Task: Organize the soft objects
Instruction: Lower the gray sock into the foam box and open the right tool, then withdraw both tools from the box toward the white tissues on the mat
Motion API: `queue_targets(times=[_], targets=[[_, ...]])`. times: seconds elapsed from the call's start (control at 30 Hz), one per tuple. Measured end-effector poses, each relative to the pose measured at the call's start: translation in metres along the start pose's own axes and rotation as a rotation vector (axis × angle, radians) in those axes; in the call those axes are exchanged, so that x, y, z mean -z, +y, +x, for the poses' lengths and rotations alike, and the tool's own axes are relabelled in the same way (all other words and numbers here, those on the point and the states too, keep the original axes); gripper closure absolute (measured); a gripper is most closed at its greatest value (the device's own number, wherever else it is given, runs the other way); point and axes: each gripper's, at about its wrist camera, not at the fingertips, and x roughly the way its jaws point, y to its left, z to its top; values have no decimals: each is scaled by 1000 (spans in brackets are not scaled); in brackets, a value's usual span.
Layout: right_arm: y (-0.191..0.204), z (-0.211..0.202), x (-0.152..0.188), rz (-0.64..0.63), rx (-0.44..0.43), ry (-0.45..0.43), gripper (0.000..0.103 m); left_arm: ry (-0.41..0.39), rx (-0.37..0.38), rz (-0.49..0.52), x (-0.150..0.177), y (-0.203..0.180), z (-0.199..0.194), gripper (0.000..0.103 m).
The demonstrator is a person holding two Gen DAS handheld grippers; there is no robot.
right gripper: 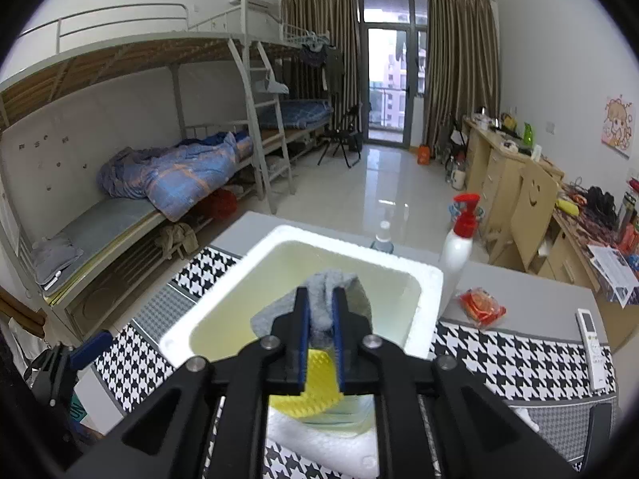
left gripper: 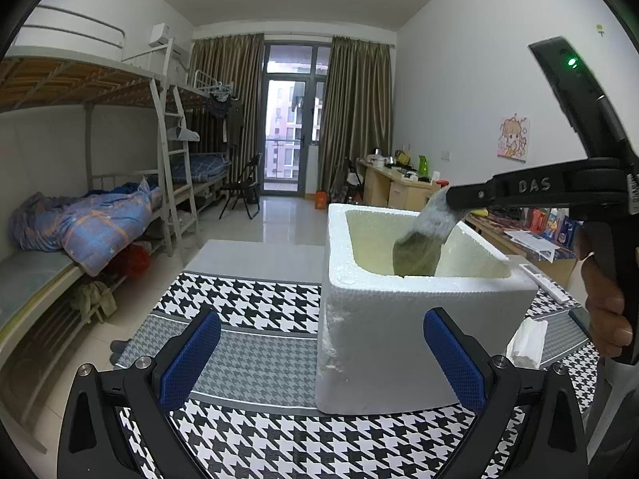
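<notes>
A white foam box (left gripper: 399, 319) stands on the houndstooth cloth (left gripper: 247, 351); it also shows in the right wrist view (right gripper: 431, 279). My right gripper (right gripper: 319, 311) is shut on a grey cloth (right gripper: 331, 283) and holds it over the box's opening. In the left wrist view the grey cloth (left gripper: 423, 243) hangs from the right gripper (left gripper: 459, 199) down into the box. A yellow sponge (right gripper: 315, 387) lies in the box below the right gripper. My left gripper (left gripper: 319, 355) is open and empty, low at the box's near left side.
A white spray bottle with a red top (right gripper: 459, 239), a red snack packet (right gripper: 481, 305) and a white remote (right gripper: 593, 337) lie right of the box. A folded white tissue (left gripper: 529, 341) lies by the box. Bunk beds stand left, desks right.
</notes>
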Motion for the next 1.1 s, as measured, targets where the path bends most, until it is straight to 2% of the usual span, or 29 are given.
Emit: queue_targets(times=[0.13, 0.17, 0.4, 0.63, 0.8, 1.1], targets=[[0, 6, 4, 0, 2, 6, 46, 1, 0, -3, 1, 0, 0, 1], [0, 6, 5, -2, 3, 6, 42, 2, -1, -2, 1, 0, 0, 1], [-2, 4, 9, -13, 5, 10, 39, 9, 0, 7, 1, 1, 2, 1], [0, -22, 18, -44, 27, -94, 13, 10, 5, 13, 2, -3, 0, 1], [-3, -37, 26, -35, 51, -128, 12, 4, 8, 26, 1, -10, -2, 1], [-7, -53, 28, -39, 40, -182, 12, -25, 18, 45, -4, -23, -11, 1]])
